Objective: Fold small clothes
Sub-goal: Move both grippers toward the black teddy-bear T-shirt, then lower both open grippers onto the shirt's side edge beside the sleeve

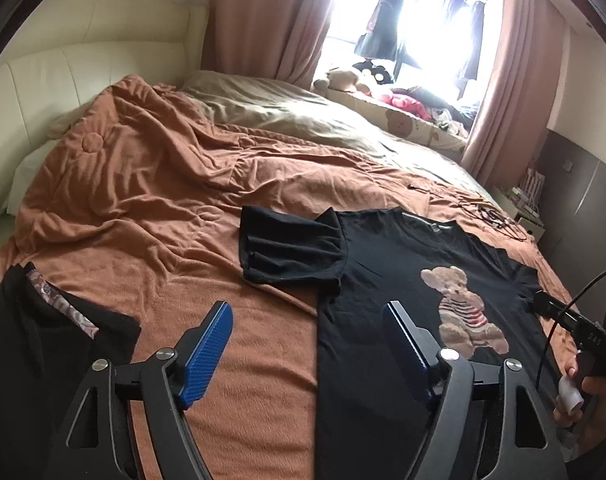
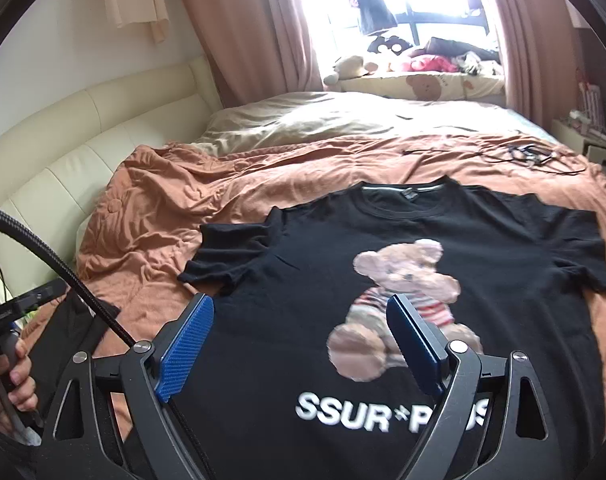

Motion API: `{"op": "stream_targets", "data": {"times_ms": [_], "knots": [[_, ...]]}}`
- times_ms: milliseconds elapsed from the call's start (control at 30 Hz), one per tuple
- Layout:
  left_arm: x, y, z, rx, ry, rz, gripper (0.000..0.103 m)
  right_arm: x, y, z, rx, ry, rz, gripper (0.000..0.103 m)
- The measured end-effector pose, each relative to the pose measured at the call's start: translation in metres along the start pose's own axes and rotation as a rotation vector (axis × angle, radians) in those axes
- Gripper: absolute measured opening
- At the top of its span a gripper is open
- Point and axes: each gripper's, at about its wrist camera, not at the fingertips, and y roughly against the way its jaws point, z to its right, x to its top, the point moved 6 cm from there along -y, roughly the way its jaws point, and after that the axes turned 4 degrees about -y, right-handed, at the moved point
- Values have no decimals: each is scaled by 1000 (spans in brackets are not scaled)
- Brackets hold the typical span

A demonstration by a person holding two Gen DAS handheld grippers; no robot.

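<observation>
Black T-shirt flat, left gripper, right gripper hovering — both wide open, empty

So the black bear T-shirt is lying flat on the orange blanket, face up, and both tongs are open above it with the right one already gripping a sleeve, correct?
Not quite. The right tongs grip nothing: the right wrist view shows their jaws spread wide above the T-shirt, nowhere near either sleeve. The rest holds: the shirt lies face up on the orange blanket, and the left tongs are open too.

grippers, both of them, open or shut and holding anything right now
Left gripper: open, holding nothing, above the bed beside the black t-shirt.
Right gripper: open, holding nothing, above the t-shirt.
</observation>
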Motion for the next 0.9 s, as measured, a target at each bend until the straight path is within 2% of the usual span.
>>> {"op": "stream_targets", "data": {"times_ms": [200,333,400,467,733,900], "knots": [[21,-56,-27,-22,70,-66,73,23,-66,-7,34,-58,-70,72],[31,-92,-43,-29,102,-108,67,37,-108,-6,53,-124,-122,66],[34,-108,-49,-25,111,-128,63,43,-128,-8,72,-146,-141,53],[37,-122,-54,-26,120,-142,62,47,-145,-9,78,-161,-157,48],[35,-180,-60,-10,140,-218,62,40,-209,-6,122,-308,-200,38],[29,-212,-49,-18,69,-254,60,24,-238,0,175,-347,-236,37]]}}
